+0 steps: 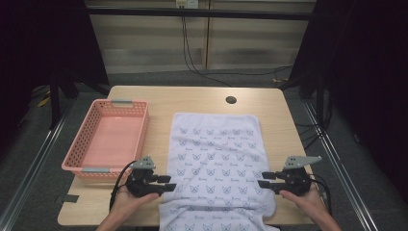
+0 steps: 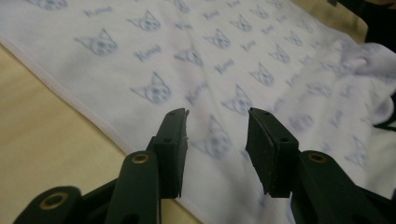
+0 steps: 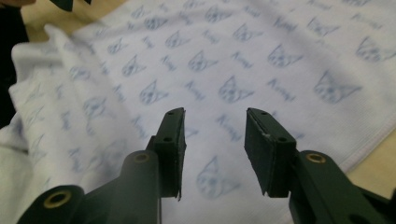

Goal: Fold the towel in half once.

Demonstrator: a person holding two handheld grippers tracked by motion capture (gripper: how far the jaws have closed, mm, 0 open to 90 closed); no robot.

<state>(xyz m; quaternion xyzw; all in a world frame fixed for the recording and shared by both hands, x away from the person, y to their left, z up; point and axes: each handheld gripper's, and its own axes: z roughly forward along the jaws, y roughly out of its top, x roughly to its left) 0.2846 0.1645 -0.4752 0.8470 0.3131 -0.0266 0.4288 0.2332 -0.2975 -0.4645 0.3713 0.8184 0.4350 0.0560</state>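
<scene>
Here we hold each hand-held gripper, left [image 1: 169,183] and right [image 1: 262,180], with jaws partly open and empty, over the towel's [image 1: 216,154] near side edges. The towel lies flat on the tabletop [image 1: 163,101], its near end draped over the front edge. Closing unevenly could likely bunch it, or miss the thin hem.
</scene>
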